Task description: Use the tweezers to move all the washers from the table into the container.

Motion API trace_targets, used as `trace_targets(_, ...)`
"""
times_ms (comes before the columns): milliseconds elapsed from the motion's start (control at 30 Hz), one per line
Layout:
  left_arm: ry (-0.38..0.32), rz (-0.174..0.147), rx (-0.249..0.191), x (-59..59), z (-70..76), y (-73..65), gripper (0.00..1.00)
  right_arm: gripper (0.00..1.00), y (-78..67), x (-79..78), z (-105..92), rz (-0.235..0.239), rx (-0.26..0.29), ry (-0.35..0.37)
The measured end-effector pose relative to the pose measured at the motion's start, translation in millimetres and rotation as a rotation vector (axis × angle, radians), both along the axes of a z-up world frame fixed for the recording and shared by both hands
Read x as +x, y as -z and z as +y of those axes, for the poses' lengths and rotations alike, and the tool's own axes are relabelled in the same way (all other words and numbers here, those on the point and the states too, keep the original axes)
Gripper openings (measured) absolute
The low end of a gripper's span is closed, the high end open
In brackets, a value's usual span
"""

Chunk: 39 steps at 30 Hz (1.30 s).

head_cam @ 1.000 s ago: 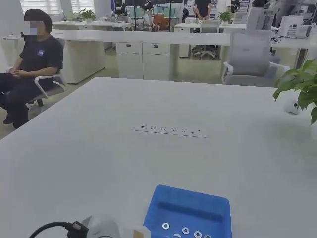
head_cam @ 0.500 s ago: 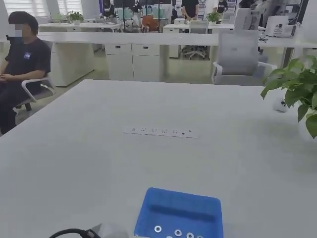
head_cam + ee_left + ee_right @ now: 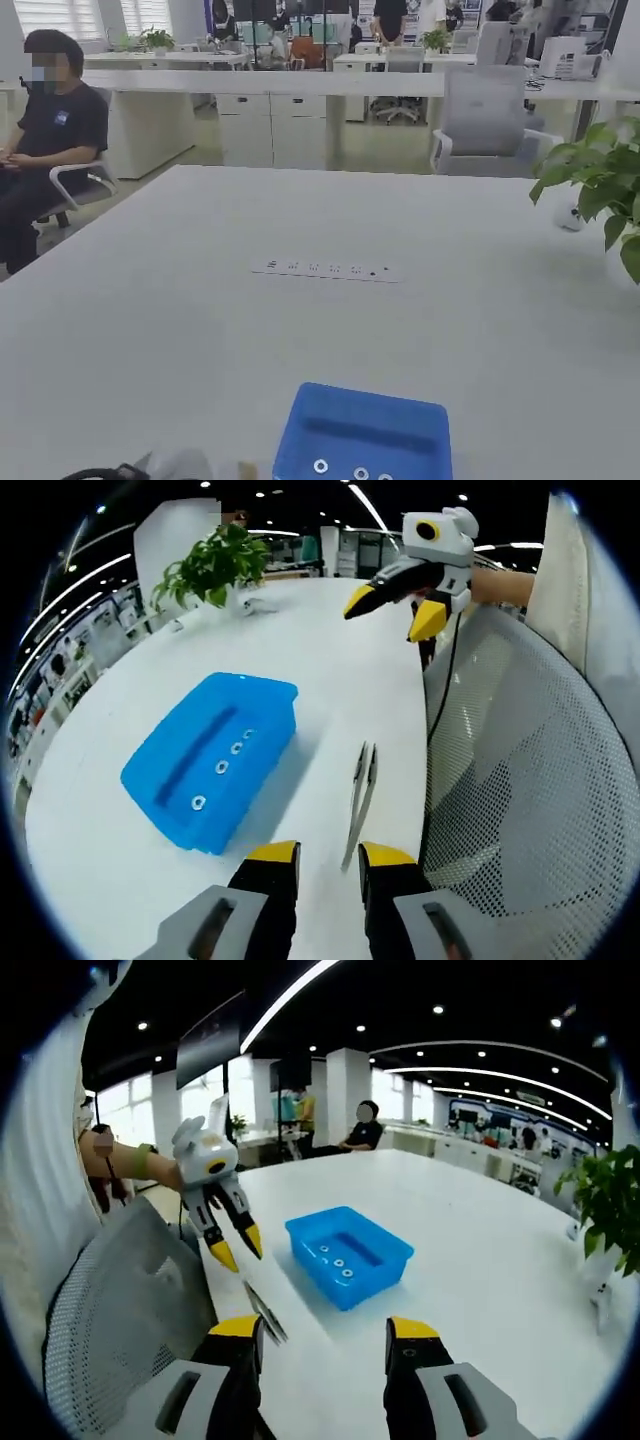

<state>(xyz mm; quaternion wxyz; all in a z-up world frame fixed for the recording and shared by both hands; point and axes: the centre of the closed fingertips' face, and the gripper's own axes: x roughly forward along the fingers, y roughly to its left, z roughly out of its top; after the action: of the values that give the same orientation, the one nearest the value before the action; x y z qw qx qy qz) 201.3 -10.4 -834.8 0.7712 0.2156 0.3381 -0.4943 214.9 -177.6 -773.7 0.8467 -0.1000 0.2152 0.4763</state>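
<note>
The blue container (image 3: pixel 362 435) stands on the white table (image 3: pixel 200 330) with several washers (image 3: pixel 321 466) on its floor. The same container (image 3: pixel 210 752) and washers (image 3: pixel 221 767) lie ahead and to the left in the left gripper view. Metal tweezers (image 3: pixel 360 798) lie flat on the table by the near edge, just ahead of my left gripper (image 3: pixel 328 855), whose jaws are a little apart and empty. My right gripper (image 3: pixel 325 1328) is open and empty, held above the table edge with the tweezers (image 3: pixel 265 1315) and container (image 3: pixel 350 1255) in front. Each gripper shows in the other's view: right gripper (image 3: pixel 393 612), left gripper (image 3: pixel 237 1248).
A mesh chair back (image 3: pixel 520 780) stands against the near table edge. A power strip (image 3: pixel 328 269) is set into the table's middle. A potted plant (image 3: pixel 600 185) stands at the right, and a person sits on a chair (image 3: pixel 55 130) off to the left. A grey gripper part (image 3: pixel 175 465) is at the bottom edge.
The head camera has shifted, so the grey gripper part sits lower at the bottom edge. The container and washers have not moved on the table.
</note>
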Motion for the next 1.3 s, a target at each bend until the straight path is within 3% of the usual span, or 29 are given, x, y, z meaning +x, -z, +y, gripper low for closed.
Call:
trace_targets(200,-0.274,-0.065,-0.19,12.1,22.7,-37.0,0.36,0.59,-16.7,10.6,-9.0,-0.03,0.085,0.106)
trace_targets(300,-0.396,-0.129,-0.284,17.9,34.5,-60.6,0.46,0.65,-27.1,21.3,-21.6,-0.059,0.139,0.167)
trace_targets(433,-0.486,-0.216,-0.359,21.6,42.9,-82.0,0.54,0.73,-36.2,27.2,-26.1,-0.098,0.173,0.218)
trace_targets(567,-0.589,-0.298,-0.489,25.5,46.1,-105.3,0.61,0.8,-40.9,29.4,-28.4,-0.127,0.184,0.244)
trace_targets(600,-0.643,-0.316,-0.515,27.5,50.5,-108.3,0.66,0.82,-42.3,30.9,-29.1,-0.139,0.187,0.251)
trace_targets(667,-0.681,-0.354,-0.545,28.6,54.0,-113.6,0.76,0.86,-47.2,32.7,-30.9,-0.171,0.197,0.265)
trace_targets(733,-0.73,-0.397,-0.603,30.1,57.2,-122.4,0.85,0.92,-54.3,35.2,-32.7,-0.21,0.211,0.284)
trace_targets(767,-0.753,-0.417,-0.617,30.2,60.2,-125.4,0.88,0.94,-57.8,36.4,-33.7,-0.226,0.221,0.295)
trace_targets(833,-0.784,-0.475,-0.583,31.2,69.1,-127.8,0.91,0.99,-64.1,39.8,-37.6,-0.26,0.235,0.323)
trace_targets(900,-0.797,-0.512,-0.586,32.7,72.2,-130.3,0.99,0.99,-69.0,41.3,-42.3,-0.286,0.247,0.348)
trace_targets(1000,-0.818,-0.5,-0.601,33.4,76.2,-126.0,0.99,0.99,-71.1,43.5,-46.8,-0.299,0.272,0.386)
trace_targets(1067,-0.828,-0.489,-0.587,34.6,77.9,-121.7,0.99,0.99,-67.0,44.3,-52.4,-0.339,0.194,0.388)
trace_targets(1167,-0.842,-0.482,-0.585,34.5,79.9,-119.5,0.99,0.99,-76.1,43.6,-54.6,-0.378,0.207,0.414)
trace_targets(1300,-0.846,-0.486,-0.589,34.8,81.0,-120.0,0.99,0.99,-74.6,44.9,-55.9,-0.362,0.212,0.423)
